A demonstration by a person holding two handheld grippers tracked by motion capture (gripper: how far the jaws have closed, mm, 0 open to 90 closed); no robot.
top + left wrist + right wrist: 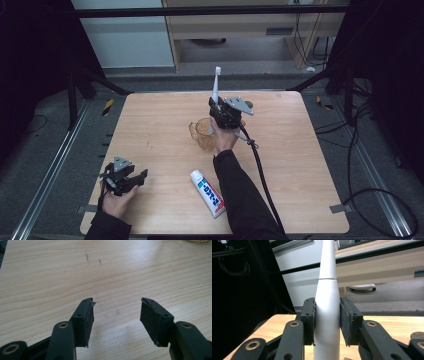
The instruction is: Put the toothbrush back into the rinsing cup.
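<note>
My right gripper [218,111] is clamped on the white handle of the toothbrush [216,84] — in the right gripper view both pads [309,321] press flat against the thick part of the handle [326,315], one on each side, with no gap visible. The brush stands close to upright, bristle head at the top, rising past the far edge of the table [300,165] in the high view. The gripper sits raised, just above and beside the clear amber cup [202,132], which stands near the table's middle; I cannot tell whether the lower end of the handle touches the cup.

My left gripper [131,178] is spread wide and holds nothing — in the left gripper view bare wood grain shows between its pads [85,320]. It rests low near the front left corner of the table, well apart from the cup.

A toothpaste tube [207,192] — white with red and blue print — lies flat near the front edge, between my two forearms, just beside my right sleeve [240,195]. Neither gripper touches it.
</note>
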